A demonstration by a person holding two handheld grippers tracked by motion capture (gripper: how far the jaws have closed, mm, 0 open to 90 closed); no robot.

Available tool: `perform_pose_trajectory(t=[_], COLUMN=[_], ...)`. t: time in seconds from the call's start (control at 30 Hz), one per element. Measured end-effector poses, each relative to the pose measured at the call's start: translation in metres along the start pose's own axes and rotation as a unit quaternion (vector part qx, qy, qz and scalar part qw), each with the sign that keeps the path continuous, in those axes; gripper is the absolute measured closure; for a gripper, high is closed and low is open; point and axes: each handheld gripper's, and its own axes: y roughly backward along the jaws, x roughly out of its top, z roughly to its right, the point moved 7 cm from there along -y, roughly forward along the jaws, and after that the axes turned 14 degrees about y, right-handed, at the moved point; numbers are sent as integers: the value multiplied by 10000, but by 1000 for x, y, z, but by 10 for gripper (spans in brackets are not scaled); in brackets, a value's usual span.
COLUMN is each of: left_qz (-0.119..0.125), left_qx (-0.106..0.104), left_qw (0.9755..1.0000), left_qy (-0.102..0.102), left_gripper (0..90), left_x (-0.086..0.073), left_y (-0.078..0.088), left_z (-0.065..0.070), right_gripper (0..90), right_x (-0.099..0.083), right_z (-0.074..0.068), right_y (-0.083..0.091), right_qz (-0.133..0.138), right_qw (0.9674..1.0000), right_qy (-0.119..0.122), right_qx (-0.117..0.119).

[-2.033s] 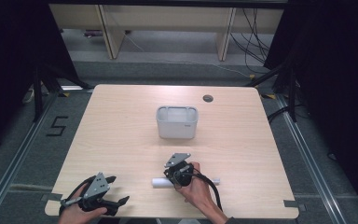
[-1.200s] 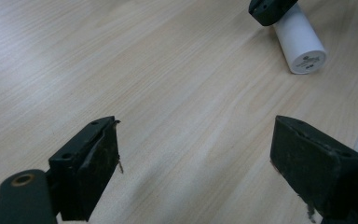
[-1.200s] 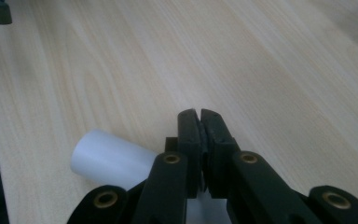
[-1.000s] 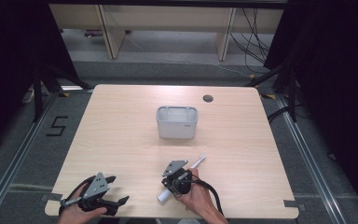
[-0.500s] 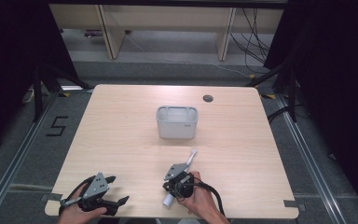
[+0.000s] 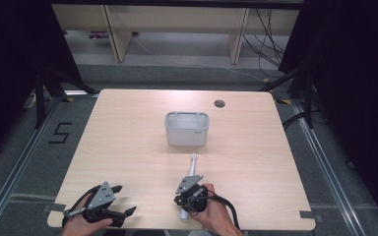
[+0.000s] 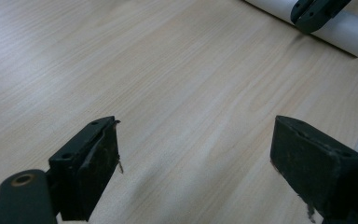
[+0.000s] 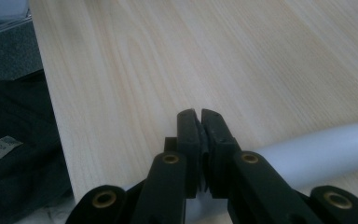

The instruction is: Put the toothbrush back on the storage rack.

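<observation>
2 grippers | left gripper (image 6: 119,200) jaws wide, empty | right gripper (image 6: 191,180) clamps white toothbrush (image 6: 192,164) | floor mark "5" (image 6: 60,132)

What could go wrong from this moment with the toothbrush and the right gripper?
1. The right gripper has its jaws shut over the round handle of the toothbrush, not around it, so the toothbrush could roll away.
2. The handle's end lies near the front edge of the table, so a push might send it off.
</observation>
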Motion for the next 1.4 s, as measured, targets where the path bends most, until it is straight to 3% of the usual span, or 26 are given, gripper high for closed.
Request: perform_pose_trajectory(t=[0.03, 0.1, 0.13, 0.23, 0.33, 0.37, 0.47, 0.67, 0.73, 1.0, 1.03, 1.07, 1.1, 1.13, 1.17, 1.27, 1.4], left_qz=[74, 39, 31, 61, 41, 15, 59, -2, 46, 20, -7, 43, 47, 58, 34, 16, 21], left_qx=[-59, -8, -29, -90, -15, 4, -89, -22, -82, -72, -6, -7, -50, -94, -87, -55, -36], left_qw=[9999, 10000, 10000, 9998, 9999, 10000, 9998, 10000, 9999, 9999, 10000, 10000, 9999, 9999, 9999, 10000, 10000], left_qy=[109, 89, 22, 151, 101, -4, 144, 6, 143, 83, -1, 51, 76, 133, 102, 26, 45], left_gripper=[147, 147, 147, 147, 147, 147, 147, 147, 147, 147, 147, 147, 147, 147, 147, 147, 147], left_x=[0, 0, 0, -1, 0, 0, 0, 0, 0, -1, 0, 0, 0, 0, 0, 0, 0], left_y=[-1, 0, 0, -1, 0, 0, -1, 0, -1, -1, 0, 0, 0, -1, -1, -1, -1], left_z=[3, 1, 1, 4, 2, 0, 3, 1, 3, 2, 0, 1, 2, 3, 3, 1, 1], right_gripper=[867, 867, 866, 867, 867, 867, 866, 866, 866, 862, 862, 862, 862, 861, 861, 859, 843], right_x=[-1, -2, -3, -6, -8, -8, -11, -15, -16, -23, -24, -25, -27, -27, -29, -31, -30], right_z=[0, 0, -1, 0, 0, 0, 0, 4, 3, 6, 5, 6, 7, 6, 6, 7, 6], right_y=[0, 2, 3, 6, 8, 7, 10, 14, 16, 22, 22, 23, 23, 23, 24, 27, 28], right_qz=[-19, 1, -39, -56, -49, -1, -18, -12, -60, -39, -41, -60, -73, -32, -97, -92, -26], right_qw=[10000, 10000, 10000, 10000, 10000, 10000, 9999, 10000, 9999, 9999, 9996, 9999, 9995, 9999, 9994, 9998, 9997], right_qy=[-3, 61, -51, -21, -42, -37, -111, -65, -154, -122, -251, -133, -237, -147, -282, -141, -241], right_qx=[-2, -7, 50, -15, -14, 20, 31, -56, -18, -67, -103, -59, -191, -66, -153, -51, -93])
